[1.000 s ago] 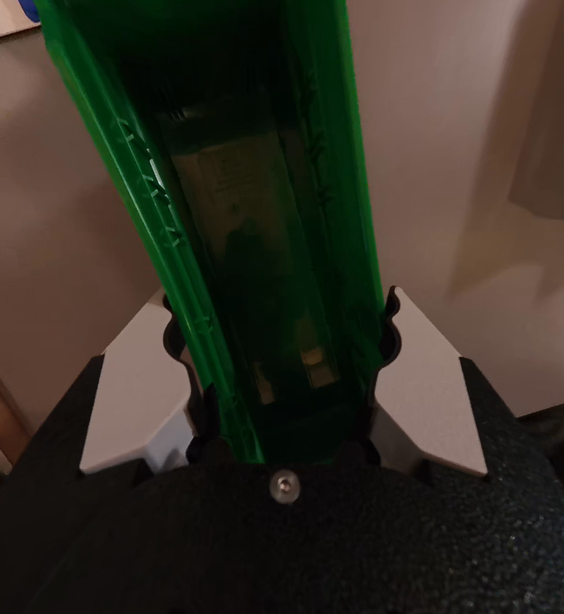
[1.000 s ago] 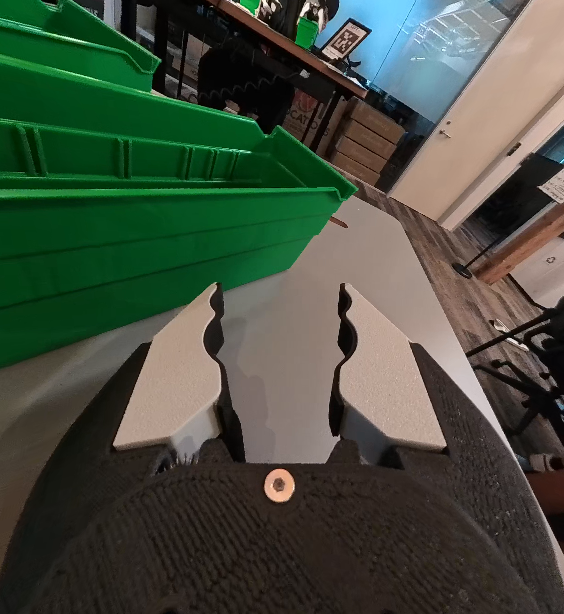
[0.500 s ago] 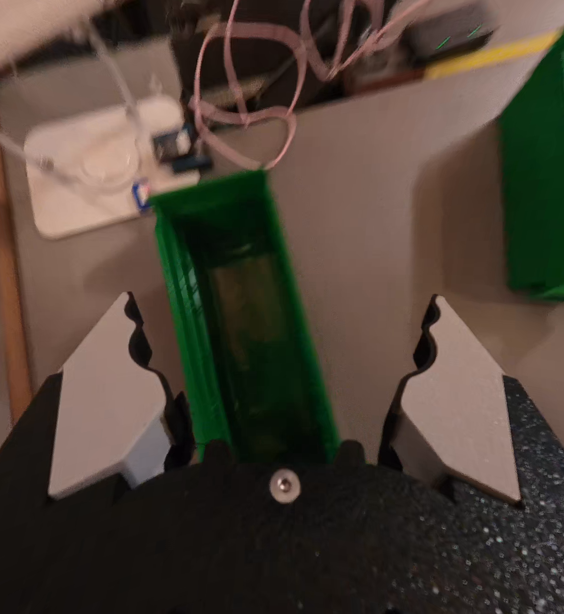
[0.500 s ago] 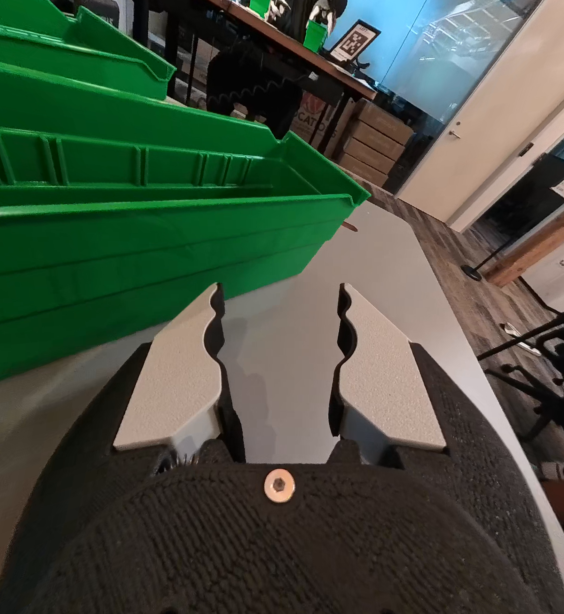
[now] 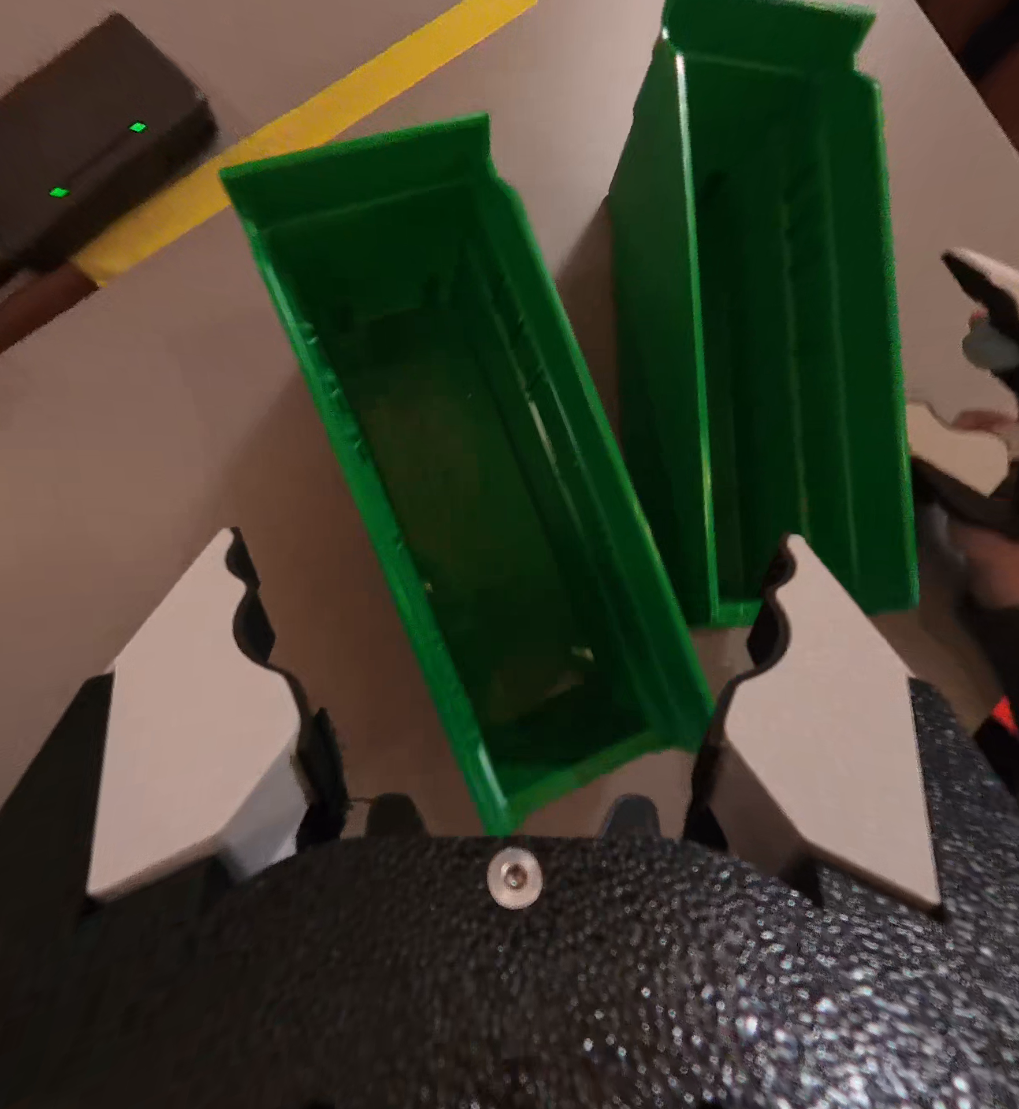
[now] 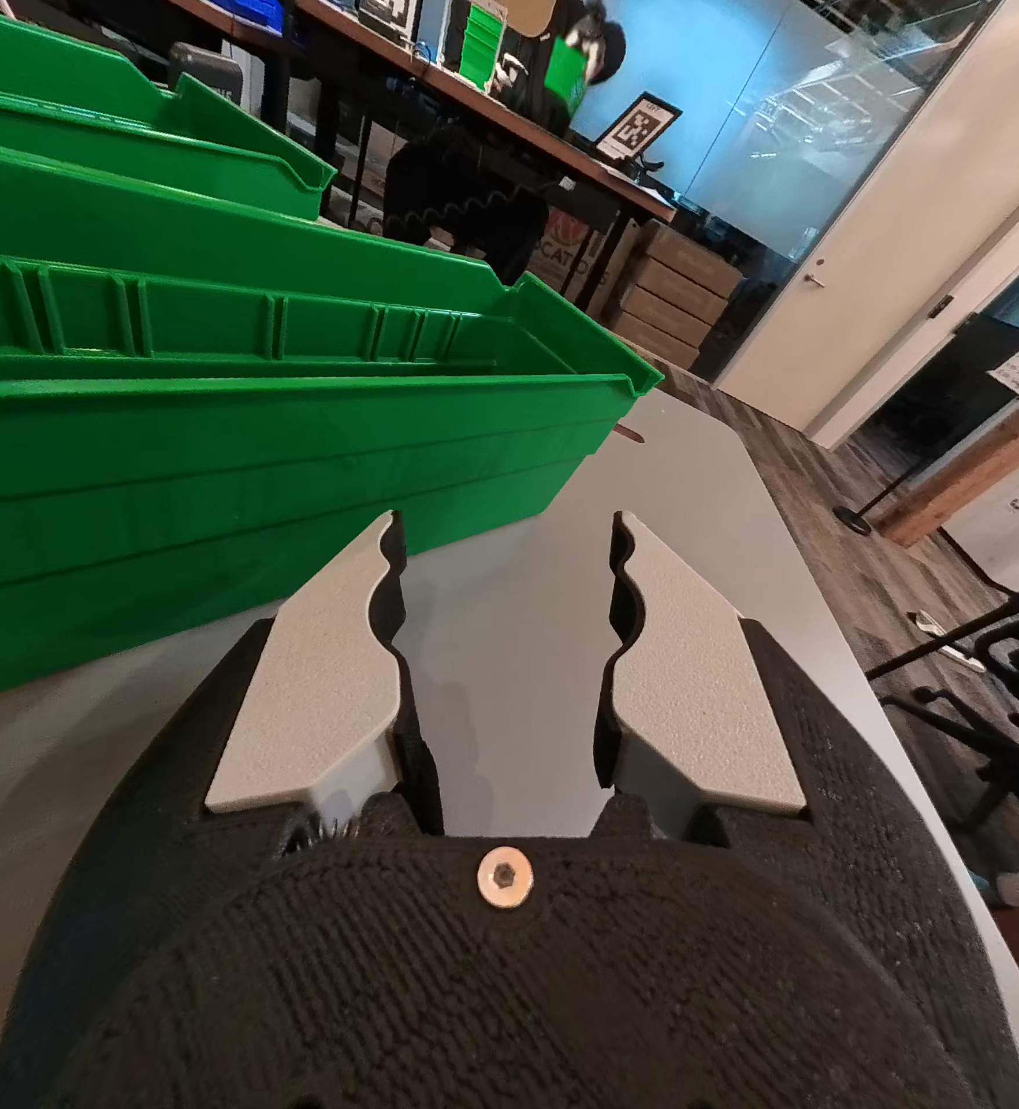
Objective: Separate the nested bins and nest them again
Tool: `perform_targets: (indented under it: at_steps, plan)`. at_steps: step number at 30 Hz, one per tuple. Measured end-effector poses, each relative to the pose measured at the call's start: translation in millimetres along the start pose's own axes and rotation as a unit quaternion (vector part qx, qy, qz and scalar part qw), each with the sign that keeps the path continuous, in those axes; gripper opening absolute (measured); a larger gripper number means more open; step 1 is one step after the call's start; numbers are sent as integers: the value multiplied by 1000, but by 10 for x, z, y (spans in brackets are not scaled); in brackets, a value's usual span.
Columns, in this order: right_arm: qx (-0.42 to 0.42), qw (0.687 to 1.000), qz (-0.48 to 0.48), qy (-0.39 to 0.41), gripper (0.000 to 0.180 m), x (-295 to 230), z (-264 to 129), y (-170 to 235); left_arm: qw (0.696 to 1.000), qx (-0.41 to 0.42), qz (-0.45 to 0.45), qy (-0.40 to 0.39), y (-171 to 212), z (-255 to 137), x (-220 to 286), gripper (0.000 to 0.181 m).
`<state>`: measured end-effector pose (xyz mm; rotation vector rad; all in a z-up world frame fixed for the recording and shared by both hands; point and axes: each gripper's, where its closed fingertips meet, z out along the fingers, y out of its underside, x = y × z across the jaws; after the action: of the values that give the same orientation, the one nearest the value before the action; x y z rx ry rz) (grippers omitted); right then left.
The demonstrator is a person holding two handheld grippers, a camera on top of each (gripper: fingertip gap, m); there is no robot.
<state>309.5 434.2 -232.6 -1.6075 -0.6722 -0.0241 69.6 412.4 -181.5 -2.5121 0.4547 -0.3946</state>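
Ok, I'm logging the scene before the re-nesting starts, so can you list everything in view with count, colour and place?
bins: two, green, open side up, side by side and apart on the table, the left one angled.
table: one, grey, under the bins.
tape strip: one, yellow, far left on the table.
box: one, dark with green lights, far left corner.
cardboard boxes: stacked, brown, under the background desk.
left hand-held gripper: open, above the left bin.
right hand-held gripper: open, empty, low over the table beside the nearer bin.
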Motion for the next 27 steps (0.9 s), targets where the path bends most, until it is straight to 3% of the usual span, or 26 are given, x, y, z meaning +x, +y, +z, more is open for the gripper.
perform_targets:
  at_steps: [6, 11, 15, 17, 19, 23, 27]
  plan:
    - [3, 1000, 8, -12, 68, -43, 0, -33, 994, -91, -36, -57, -56, 603, -65, 160]
    - [12, 1000, 3, -24, 68, -106, -16, -93, 988, -112, -72, -76, -48, 795, -155, 159]
    - [19, 999, -3, -28, 68, -137, -30, -130, 978, -177, -68, -89, 187, 872, -195, 158]
    - [21, 999, -2, -29, 68, -143, -42, -141, 976, -202, -48, -70, 215, 804, -147, 134]
    - [23, 999, 0, -30, 68, -150, -57, -148, 969, -236, -40, -55, 308, 724, -112, 122]
    - [17, 999, 6, -32, 69, -152, -52, -114, 963, -256, -27, -73, 450, 456, -265, 116]
    - [11, 999, 1, -32, 69, -157, -39, -85, 964, -251, -51, -69, 465, -139, -442, 114]
